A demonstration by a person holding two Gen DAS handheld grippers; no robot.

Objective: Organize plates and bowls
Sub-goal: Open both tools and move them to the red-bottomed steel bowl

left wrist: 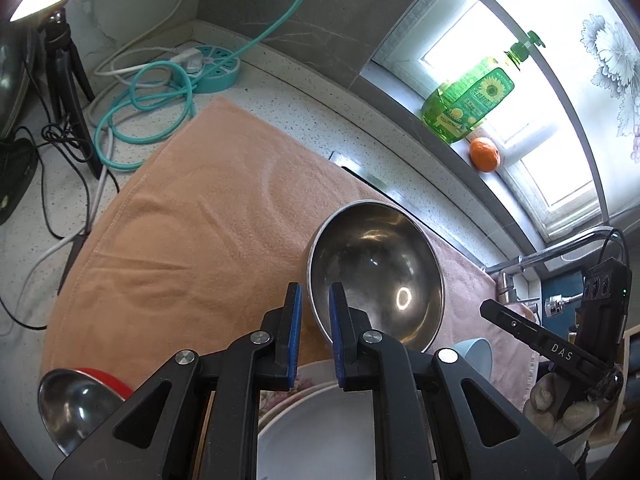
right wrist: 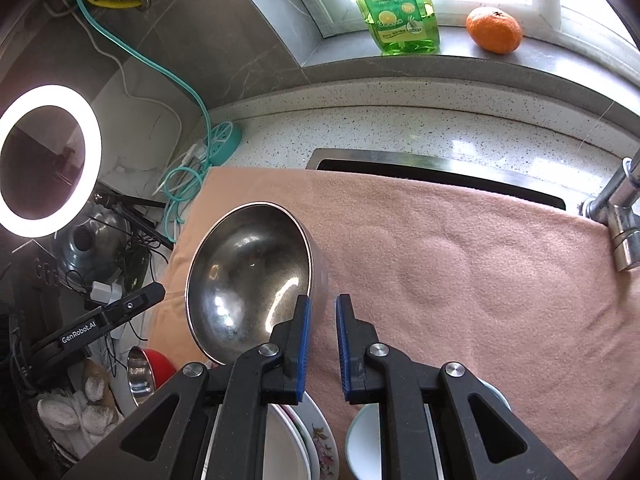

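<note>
A steel bowl [left wrist: 376,272] is tilted above the peach towel [left wrist: 192,240]. My left gripper [left wrist: 314,312] straddles its near-left rim, the jaws a little apart, one pad inside the bowl and one outside. In the right wrist view the same bowl [right wrist: 248,276] sits just left of my right gripper [right wrist: 322,320], whose jaws stand apart with nothing between them. Below lie stacked white plates [left wrist: 320,432], one flowered [right wrist: 320,436], a light blue bowl [right wrist: 364,444], and a small steel bowl in a red bowl [left wrist: 72,404].
The towel [right wrist: 460,272] covers the counter and part of the sink [right wrist: 440,172]. A faucet [right wrist: 616,216] stands at the right. A green soap bottle [right wrist: 396,8] and an orange [right wrist: 494,30] sit on the windowsill. Teal cable and power strip [left wrist: 208,68] lie at the back left, beside a tripod [left wrist: 68,92].
</note>
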